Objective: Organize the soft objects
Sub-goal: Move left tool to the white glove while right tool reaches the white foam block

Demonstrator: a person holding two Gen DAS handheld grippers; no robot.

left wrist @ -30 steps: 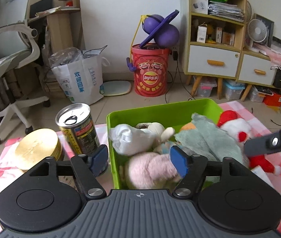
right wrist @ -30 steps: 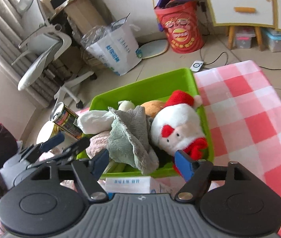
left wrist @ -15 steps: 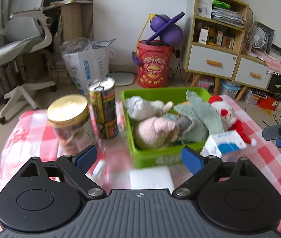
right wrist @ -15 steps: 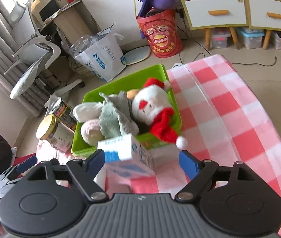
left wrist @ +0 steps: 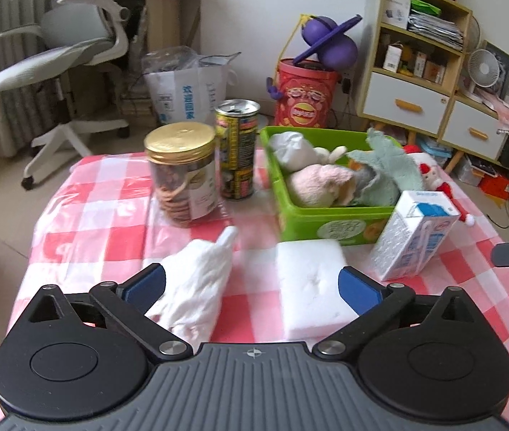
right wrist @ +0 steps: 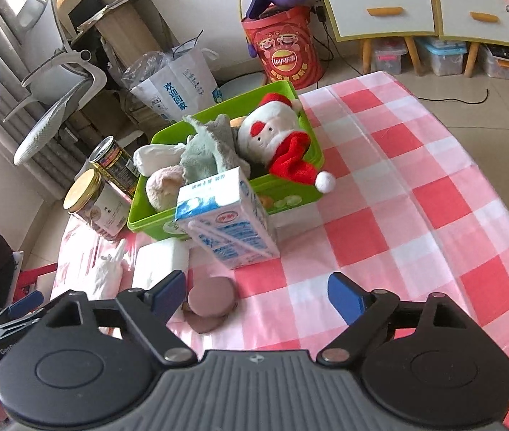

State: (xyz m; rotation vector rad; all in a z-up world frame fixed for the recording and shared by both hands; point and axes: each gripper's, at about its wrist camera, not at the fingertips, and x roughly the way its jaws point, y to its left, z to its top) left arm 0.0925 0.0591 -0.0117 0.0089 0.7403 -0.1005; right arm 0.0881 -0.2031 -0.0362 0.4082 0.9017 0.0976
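Soft toys fill the green bin [left wrist: 329, 215] at centre right of the left wrist view: a pink plush [left wrist: 320, 185], a white plush [left wrist: 295, 151], a teal cloth [left wrist: 385, 170], and a Santa doll [right wrist: 276, 136] whose red hat trails over the rim onto the checked tablecloth [right wrist: 416, 186]. Two soft things are not yet in the bin, as I read it: a crumpled white cloth [left wrist: 200, 280] at lower centre left, its long axis running from my near side up toward the bin with a pointed tip leading, and a white foam block [left wrist: 313, 283] lying flat just beside it, square to the bin. Both should be light and squashy; I'd pinch the cloth across its bunched middle, and take the block across its narrower width. My left gripper [left wrist: 250, 282] has just been opening and stands wide, pads touching neither though both lie between them. My right gripper [right wrist: 258, 294] has also been opening, wide and holding nothing, above a brown disc [right wrist: 211, 303] near the milk carton [right wrist: 225, 215]. The biscuit jar [left wrist: 182, 176] and drink can [left wrist: 236, 151] are hard, so I leave them.
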